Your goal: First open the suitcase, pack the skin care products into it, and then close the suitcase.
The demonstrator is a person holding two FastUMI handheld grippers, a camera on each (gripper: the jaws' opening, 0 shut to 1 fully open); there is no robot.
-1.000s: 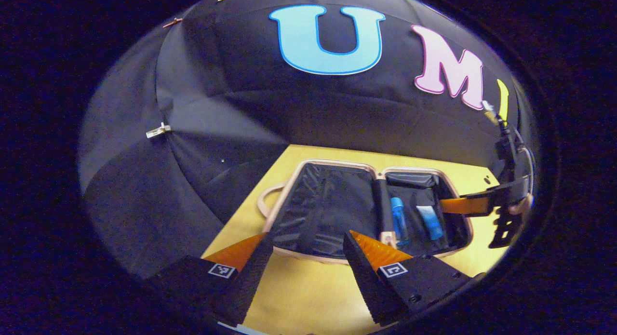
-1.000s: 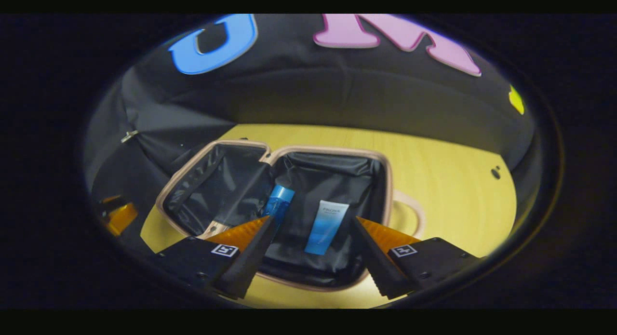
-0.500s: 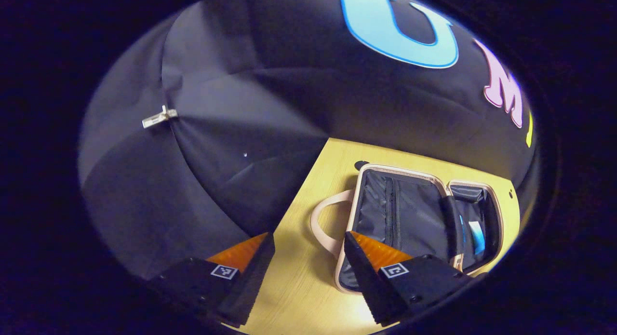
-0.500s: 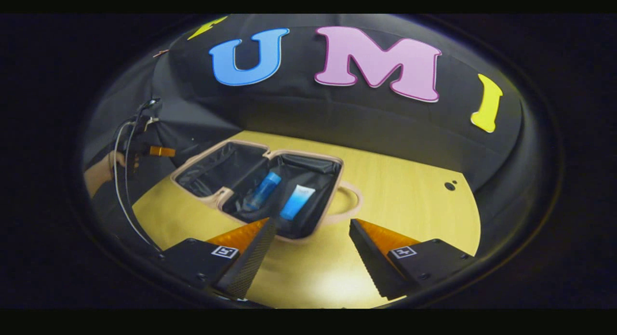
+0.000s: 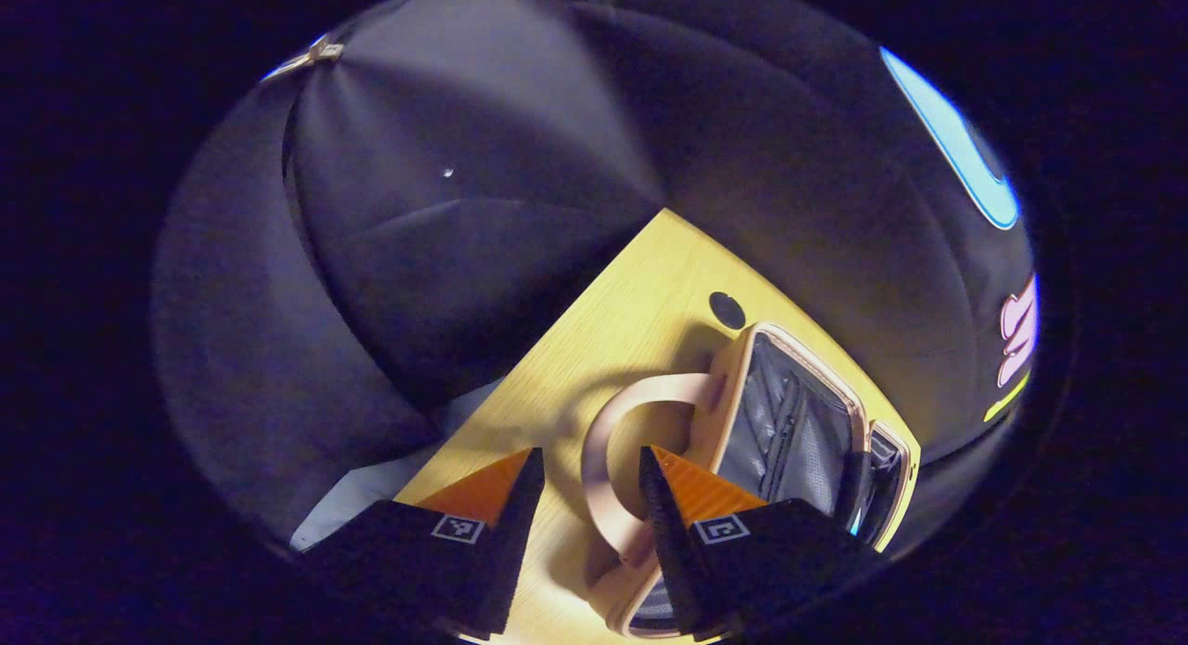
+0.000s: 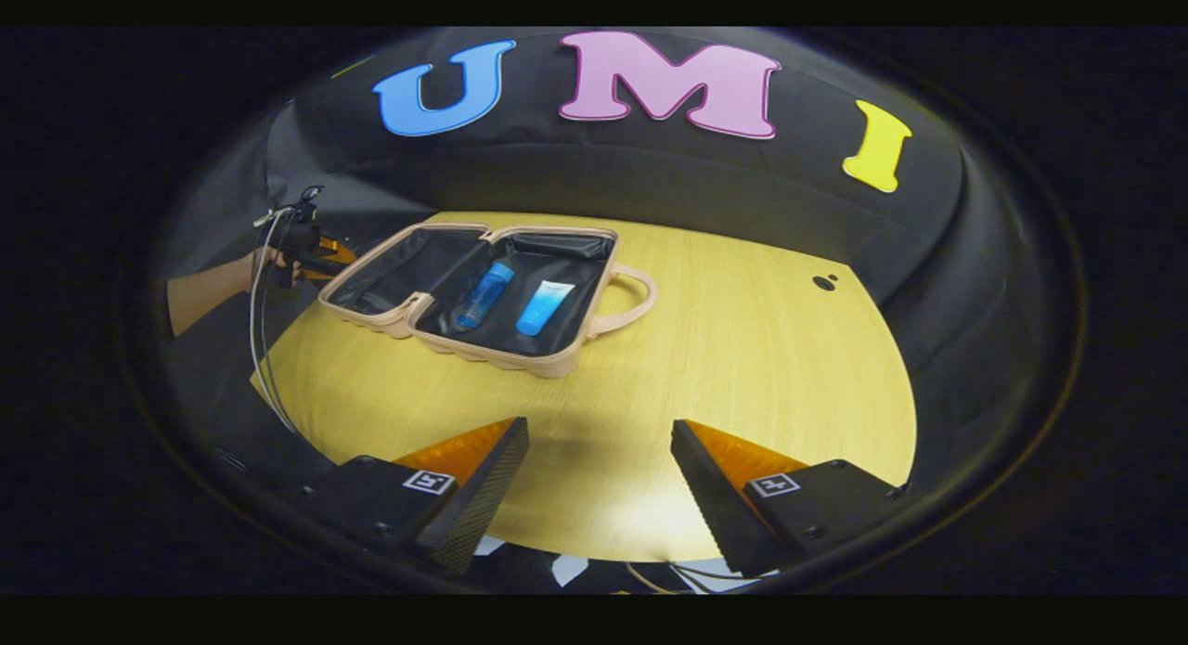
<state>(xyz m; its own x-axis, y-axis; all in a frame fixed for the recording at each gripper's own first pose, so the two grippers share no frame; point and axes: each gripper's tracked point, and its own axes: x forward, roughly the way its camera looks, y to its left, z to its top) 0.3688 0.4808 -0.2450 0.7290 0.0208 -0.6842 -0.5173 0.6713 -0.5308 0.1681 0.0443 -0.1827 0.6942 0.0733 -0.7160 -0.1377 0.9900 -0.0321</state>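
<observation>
The suitcase [image 6: 483,297] is seen lying open on the counter [image 6: 742,367] with bottle [image 6: 484,295] and tube [image 6: 544,306] packed, the right claw [image 6: 599,478] withdrawn, open and empty, while the left claw [image 5: 583,496], open and empty, has been brought astride the handle [image 5: 613,469], so closing is judged next.

You're in a staged recording booth, not a home: black cloth wall [image 6: 705,195] draped all round one bare wooden table [image 6: 742,367], cables [image 6: 264,348] trailing.
</observation>
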